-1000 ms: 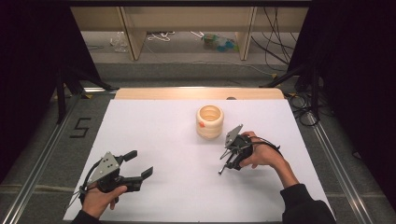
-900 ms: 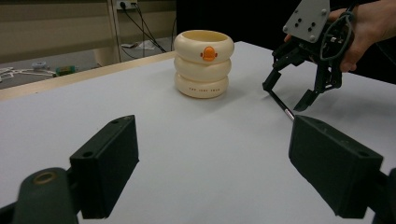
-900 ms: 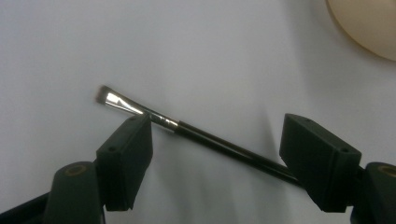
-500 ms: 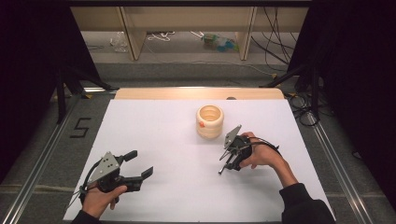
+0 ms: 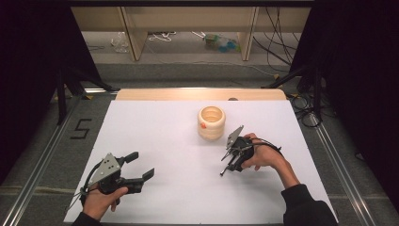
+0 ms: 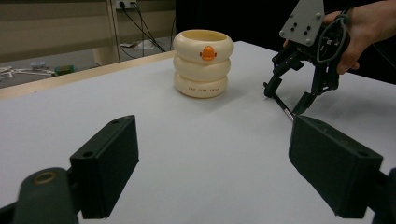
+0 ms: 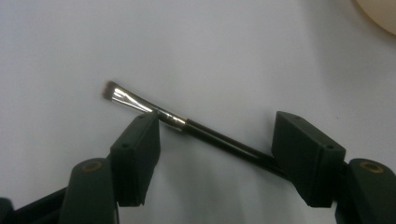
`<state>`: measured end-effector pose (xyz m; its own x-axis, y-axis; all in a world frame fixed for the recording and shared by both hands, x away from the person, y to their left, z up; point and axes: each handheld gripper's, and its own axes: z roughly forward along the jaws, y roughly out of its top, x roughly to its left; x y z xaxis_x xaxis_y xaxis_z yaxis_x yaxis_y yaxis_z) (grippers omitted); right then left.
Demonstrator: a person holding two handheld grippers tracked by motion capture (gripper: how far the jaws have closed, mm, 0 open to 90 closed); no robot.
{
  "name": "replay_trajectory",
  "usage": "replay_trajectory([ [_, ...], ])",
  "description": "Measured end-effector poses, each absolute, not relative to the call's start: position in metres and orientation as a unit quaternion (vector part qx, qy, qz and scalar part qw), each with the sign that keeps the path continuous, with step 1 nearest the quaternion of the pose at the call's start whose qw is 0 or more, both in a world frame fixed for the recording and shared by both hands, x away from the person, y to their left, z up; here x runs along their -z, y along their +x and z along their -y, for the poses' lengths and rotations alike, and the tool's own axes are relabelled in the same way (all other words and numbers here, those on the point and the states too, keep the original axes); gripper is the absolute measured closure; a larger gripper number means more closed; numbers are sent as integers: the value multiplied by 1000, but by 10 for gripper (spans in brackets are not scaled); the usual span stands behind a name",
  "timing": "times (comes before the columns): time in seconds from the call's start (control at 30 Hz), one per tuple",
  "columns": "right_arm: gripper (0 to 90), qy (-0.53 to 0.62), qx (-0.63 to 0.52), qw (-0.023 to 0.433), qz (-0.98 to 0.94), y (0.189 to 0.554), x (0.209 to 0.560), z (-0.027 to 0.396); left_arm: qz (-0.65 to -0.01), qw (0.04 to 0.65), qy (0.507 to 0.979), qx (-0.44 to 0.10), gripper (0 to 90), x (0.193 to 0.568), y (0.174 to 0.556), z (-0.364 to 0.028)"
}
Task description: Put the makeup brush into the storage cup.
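A thin black-handled brush with a silver ferrule (image 7: 187, 126) lies flat on the white tabletop (image 5: 164, 141), right of centre in the high view. The right gripper (image 7: 215, 154) straddles it, its fingers apart and just closing in, not yet pressing. Just above stands a cream ribbed cup of stacked rings (image 5: 211, 122). At lower left, the left gripper (image 5: 141, 165) rests with fingers wide apart, holding nothing.

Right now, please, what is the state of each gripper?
Left gripper: open, nothing between the jaws.
Right gripper: jaws have just been closing, set around the thin black-handled brush on the white table, not yet gripping it.
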<state>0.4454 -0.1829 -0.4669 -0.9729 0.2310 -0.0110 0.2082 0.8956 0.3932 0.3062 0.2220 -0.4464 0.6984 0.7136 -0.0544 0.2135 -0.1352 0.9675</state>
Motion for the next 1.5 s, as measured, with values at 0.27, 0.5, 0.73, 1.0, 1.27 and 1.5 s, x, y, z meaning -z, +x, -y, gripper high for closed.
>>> replay_trajectory([
  [0.27,448,140,-189,30,-972,445,464,183,-327,574,719,-216,161,446,306,-222],
  [0.5,495,143,-181,32,-972,444,463,182,-328,573,720,-216,161,447,306,-222],
  [0.73,565,138,-166,31,-976,443,461,180,-326,571,721,-217,161,447,306,-223],
  [1.0,621,135,-157,29,-978,442,460,178,-324,576,719,-216,162,447,307,-223],
  [1.27,663,141,-147,26,-979,441,459,176,-324,574,720,-218,163,447,306,-223],
  [1.5,713,139,-138,26,-980,440,458,173,-325,571,721,-221,163,446,306,-225],
])
